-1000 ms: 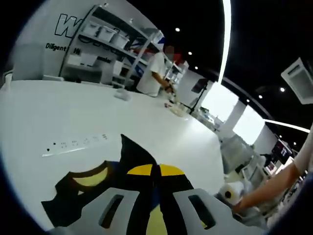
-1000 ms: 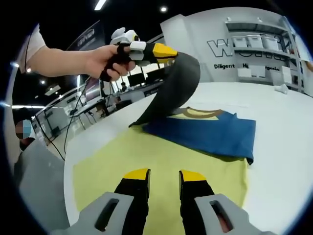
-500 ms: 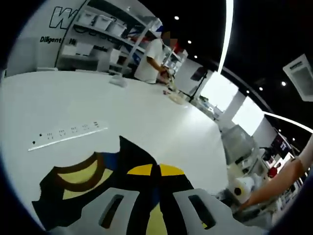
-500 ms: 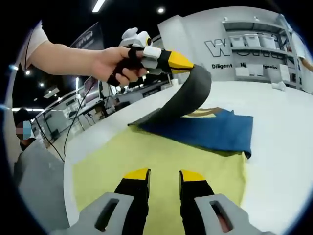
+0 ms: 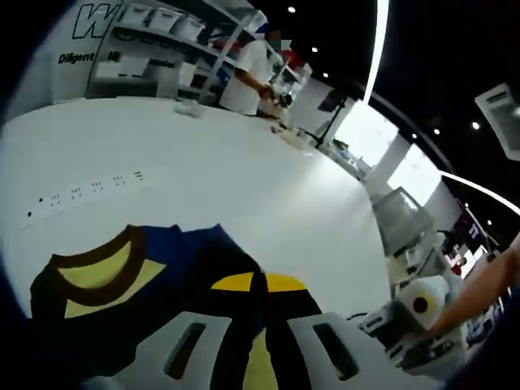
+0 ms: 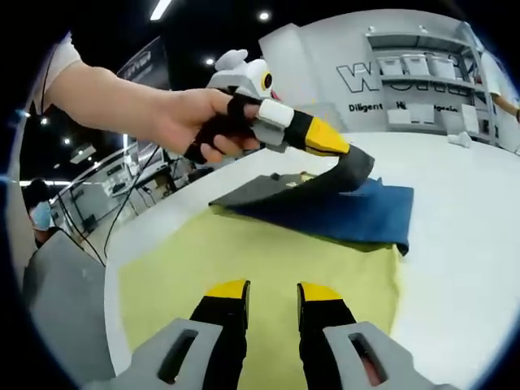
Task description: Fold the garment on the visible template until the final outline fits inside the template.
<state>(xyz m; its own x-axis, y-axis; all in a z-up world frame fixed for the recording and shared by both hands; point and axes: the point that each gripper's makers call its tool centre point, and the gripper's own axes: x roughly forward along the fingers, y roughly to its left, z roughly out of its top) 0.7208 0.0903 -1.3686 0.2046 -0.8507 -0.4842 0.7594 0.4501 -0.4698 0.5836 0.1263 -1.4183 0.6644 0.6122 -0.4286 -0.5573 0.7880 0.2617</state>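
1. On the big white table lies a flat yellow sheet, which I take to be the folding template, and the garment, a dark blue shirt with a yellow neck patch and brown collar, rests on its far part.

2. Up at eleven o'clock in the right gripper view, a bare hand holds the left gripper. Its yellow tips are pinched tight on a dark grey flap of the shirt, low over the blue cloth.

3. Down at six o'clock in that view, the right gripper hangs over the yellow sheet with its yellow-tipped jaws a little apart and nothing between them.

4. Far off at twelve o'clock in the left gripper view, a person in a white top stands by the shelves.

5. I think the fold is about half done; the flap looks ready to be laid down.

6. What could go wrong: if the flap is let go too early or crooked, it may bunch up. If it is pulled too far, the shirt may slide and stick out past the yellow edge.
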